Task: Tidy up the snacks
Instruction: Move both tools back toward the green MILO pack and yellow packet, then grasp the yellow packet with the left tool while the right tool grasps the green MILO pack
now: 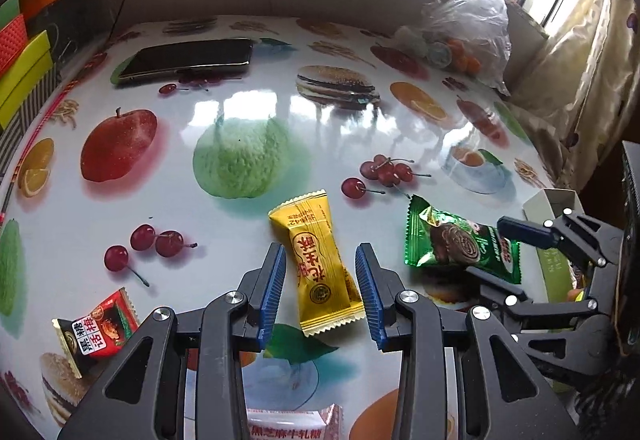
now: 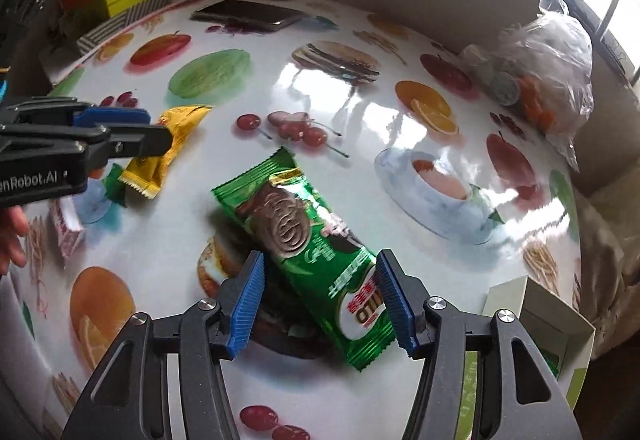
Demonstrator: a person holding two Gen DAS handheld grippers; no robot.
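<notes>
Glossy yellow packet (image 1: 320, 264) between open left gripper (image 1: 320, 292).

Fruit-print table (image 1: 168, 199): yellow snack (image 1: 320, 260), green snack (image 1: 460, 240), red snack (image 1: 98, 328), phone (image 1: 188, 57), plastic bag (image 1: 472, 31).

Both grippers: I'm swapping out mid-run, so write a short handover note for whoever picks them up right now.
Left gripper: open, fingers either side of the yellow snack pack on the table, not closed.
Right gripper: open, straddling the green cookie pack.
Red snack pack and a pink-and-white one lie loose near the left gripper.
White open box sits at the right edge.
Done: neither straddled pack gripped.
Left: grip and sort every pack.
</notes>
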